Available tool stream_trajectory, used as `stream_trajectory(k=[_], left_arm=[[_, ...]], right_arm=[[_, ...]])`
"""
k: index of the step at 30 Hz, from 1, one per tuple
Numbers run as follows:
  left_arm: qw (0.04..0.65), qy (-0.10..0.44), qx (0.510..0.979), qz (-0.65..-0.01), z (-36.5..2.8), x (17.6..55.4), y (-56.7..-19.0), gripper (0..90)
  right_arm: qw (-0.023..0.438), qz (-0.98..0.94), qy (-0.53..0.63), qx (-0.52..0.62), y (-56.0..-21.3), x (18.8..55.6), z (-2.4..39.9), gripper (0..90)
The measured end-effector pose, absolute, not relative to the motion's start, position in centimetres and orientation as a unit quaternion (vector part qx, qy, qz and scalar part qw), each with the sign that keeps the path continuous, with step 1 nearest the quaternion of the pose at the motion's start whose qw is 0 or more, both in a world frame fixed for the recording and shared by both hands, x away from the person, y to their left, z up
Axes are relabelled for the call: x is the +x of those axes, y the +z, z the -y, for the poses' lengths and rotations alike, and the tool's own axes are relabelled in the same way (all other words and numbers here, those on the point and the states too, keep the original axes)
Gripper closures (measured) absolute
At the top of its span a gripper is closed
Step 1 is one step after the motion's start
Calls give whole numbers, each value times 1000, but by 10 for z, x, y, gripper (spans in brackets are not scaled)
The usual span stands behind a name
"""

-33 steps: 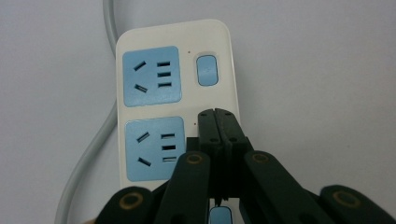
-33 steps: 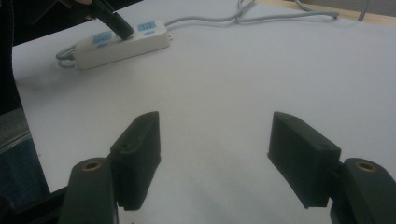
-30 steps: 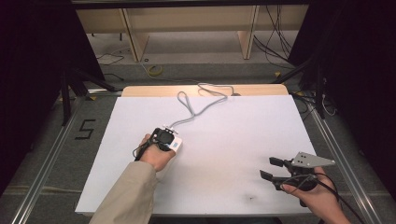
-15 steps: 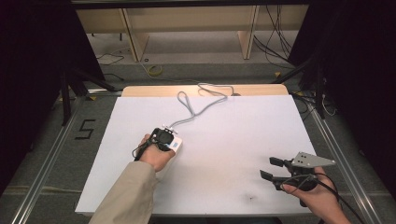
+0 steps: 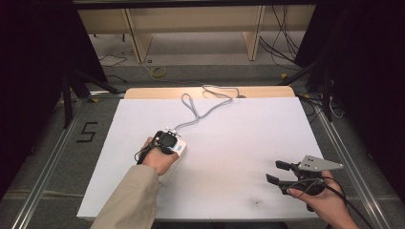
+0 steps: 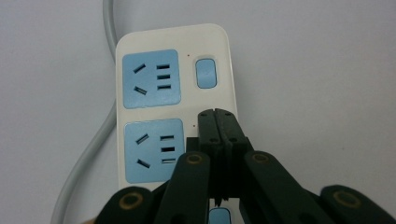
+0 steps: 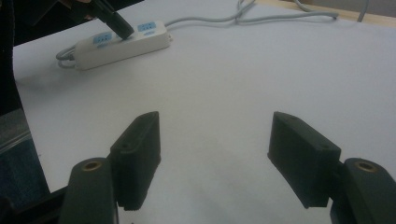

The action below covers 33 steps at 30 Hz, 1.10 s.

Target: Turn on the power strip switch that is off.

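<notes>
A white power strip [image 5: 180, 149] with blue sockets lies on the white table sheet [image 5: 239, 138], left of the middle. My left gripper [image 5: 167, 140] points down at it with the jaws shut and nothing between them. In the left gripper view the closed tips [image 6: 218, 114] rest on the strip [image 6: 154, 107] beside the middle socket, just below a blue switch [image 6: 206, 73]. In the right gripper view that gripper [image 7: 122, 31] touches the top of the strip [image 7: 135, 42]. My right gripper [image 5: 279, 172] lies open near the front right edge, and nothing is between its pads [image 7: 215, 149].
The strip's grey cable [image 5: 200, 112] loops back over the table's far edge. Wooden shelving [image 5: 191, 28] and loose cables stand on the floor beyond. Metal rails run along both sides of the table. A "5" is marked on the floor [image 5: 86, 132] at the left.
</notes>
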<state>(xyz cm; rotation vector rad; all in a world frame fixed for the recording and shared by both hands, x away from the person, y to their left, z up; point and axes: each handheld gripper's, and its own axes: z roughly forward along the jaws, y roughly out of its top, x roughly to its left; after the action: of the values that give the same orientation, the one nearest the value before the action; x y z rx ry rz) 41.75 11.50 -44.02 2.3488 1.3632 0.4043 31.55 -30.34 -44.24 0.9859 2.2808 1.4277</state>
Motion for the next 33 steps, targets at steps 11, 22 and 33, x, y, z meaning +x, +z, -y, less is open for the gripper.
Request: stream_trajectory(k=[11,22,33], left_arm=[[221,159,827,-492,-121,416,-434,898],[251,166,813,-499,-127,414,-427,854],[272,170,804,-501,-131,410,-423,809]], right_arm=[[138,-788,495,339,-442,315,303,345],[138,-788,494,340,-442,316,304,344],[138,-788,494,340,-442,316,304,344]])
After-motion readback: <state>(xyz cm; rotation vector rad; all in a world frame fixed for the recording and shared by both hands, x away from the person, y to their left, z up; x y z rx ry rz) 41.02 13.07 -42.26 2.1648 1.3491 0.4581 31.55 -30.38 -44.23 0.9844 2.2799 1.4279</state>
